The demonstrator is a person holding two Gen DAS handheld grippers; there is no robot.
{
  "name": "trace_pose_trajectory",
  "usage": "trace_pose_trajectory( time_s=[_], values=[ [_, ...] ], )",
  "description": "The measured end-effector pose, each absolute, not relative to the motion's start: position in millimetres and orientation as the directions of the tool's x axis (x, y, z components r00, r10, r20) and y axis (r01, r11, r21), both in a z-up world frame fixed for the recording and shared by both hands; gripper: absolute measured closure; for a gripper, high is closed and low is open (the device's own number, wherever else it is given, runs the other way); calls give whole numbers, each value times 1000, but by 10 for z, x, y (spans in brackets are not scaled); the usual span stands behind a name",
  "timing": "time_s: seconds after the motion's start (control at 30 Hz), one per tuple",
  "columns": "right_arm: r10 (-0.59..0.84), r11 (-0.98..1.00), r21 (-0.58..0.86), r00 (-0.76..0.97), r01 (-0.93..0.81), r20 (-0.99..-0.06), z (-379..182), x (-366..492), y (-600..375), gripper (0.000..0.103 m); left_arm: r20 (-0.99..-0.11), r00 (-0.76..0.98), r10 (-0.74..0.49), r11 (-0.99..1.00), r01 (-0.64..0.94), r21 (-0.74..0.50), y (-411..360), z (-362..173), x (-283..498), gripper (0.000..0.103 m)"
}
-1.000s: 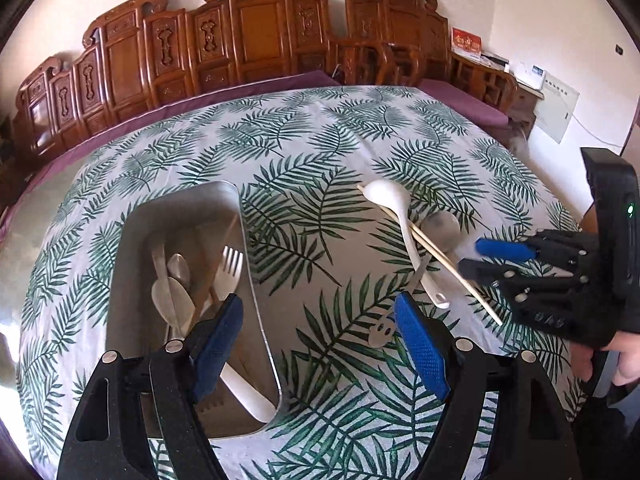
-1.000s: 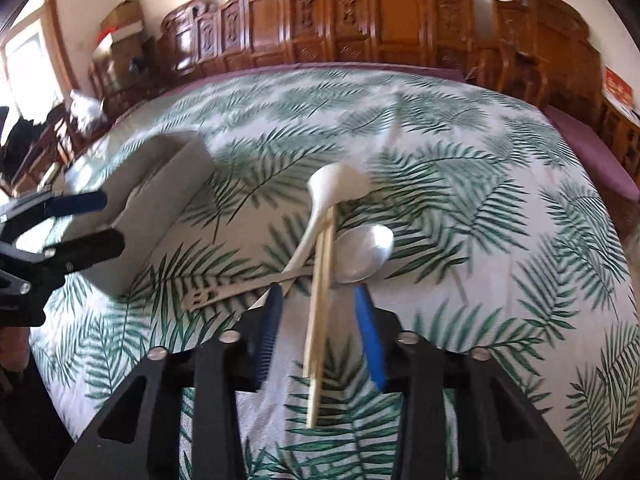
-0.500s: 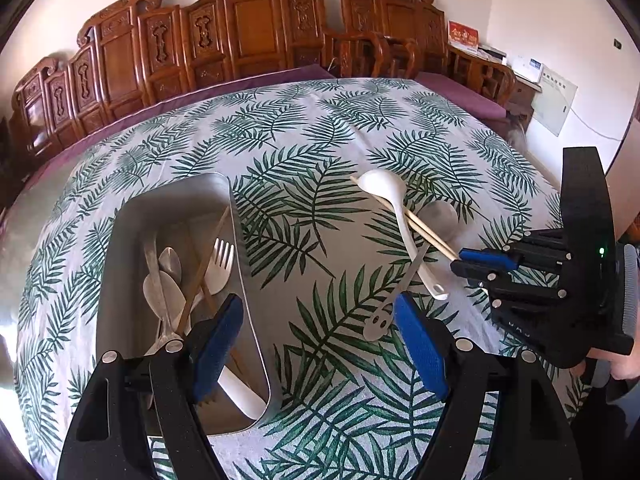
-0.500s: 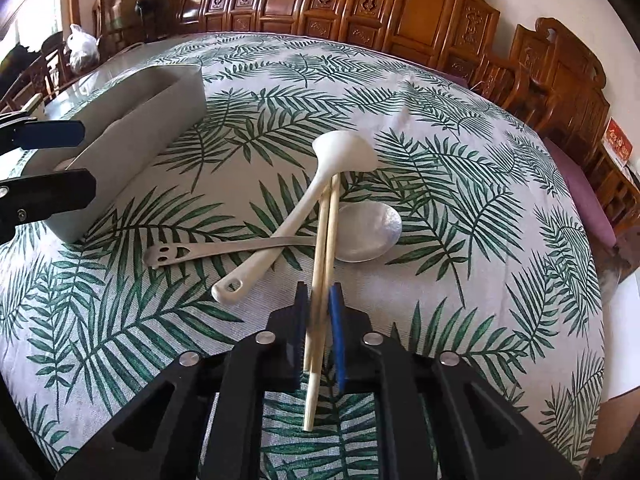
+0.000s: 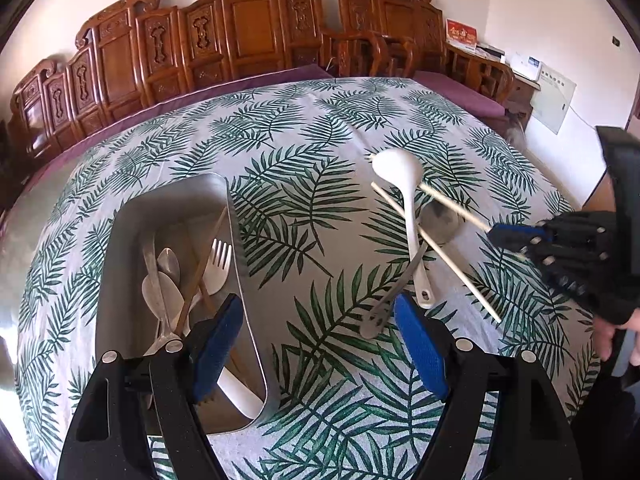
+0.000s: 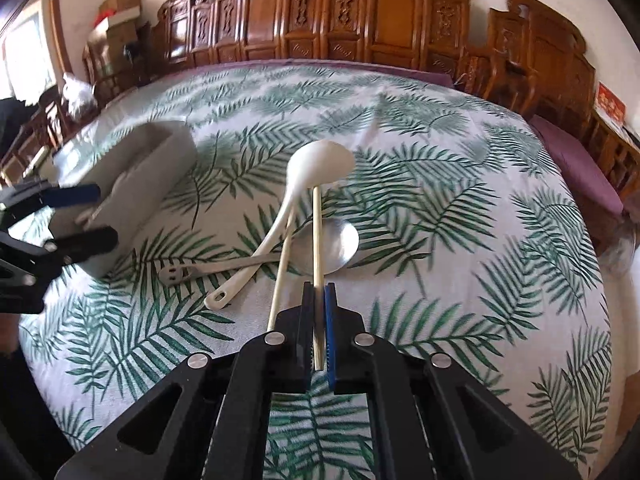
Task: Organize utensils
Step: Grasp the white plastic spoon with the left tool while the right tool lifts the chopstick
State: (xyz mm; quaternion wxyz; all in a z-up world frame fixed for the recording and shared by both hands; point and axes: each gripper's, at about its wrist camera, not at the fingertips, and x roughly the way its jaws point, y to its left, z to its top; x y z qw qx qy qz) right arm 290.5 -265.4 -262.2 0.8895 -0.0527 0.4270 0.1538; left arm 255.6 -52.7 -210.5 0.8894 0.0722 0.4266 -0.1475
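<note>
Since the earlier frame, the right gripper (image 6: 318, 330) had clamped onto one chopstick (image 6: 317, 236) and lifted it, splitting the pair; the other chopstick (image 6: 280, 280) lay across the white spoon (image 6: 296, 204). Spread and empty, the left gripper (image 5: 320, 344) hung at the tray (image 5: 244, 264) edge.

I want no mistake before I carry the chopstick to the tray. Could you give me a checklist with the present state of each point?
1. Grip: ok. The right claw has just been closing and is shut on one chopstick.
2. Both sticks taken: not ok. The second chopstick lies outside the claw, on the tablecloth.
3. Held stick free of the white spoon: cannot tell; its far tip ends at the spoon's bowl.
4. Room in the tray: ok, bare floor shows beside the cutlery.
5. Left claw empty: ok, open, holding nothing.
</note>
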Motion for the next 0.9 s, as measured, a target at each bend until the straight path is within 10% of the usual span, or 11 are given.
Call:
trace_pose_trajectory(
  time_s=[0.9],
  values=[
    [232,971,146,621,-187,-749,-2586,3165,-3156,97,-828,523,-203,960,273,-62,-1127,-2270,3210,39]
  ],
)
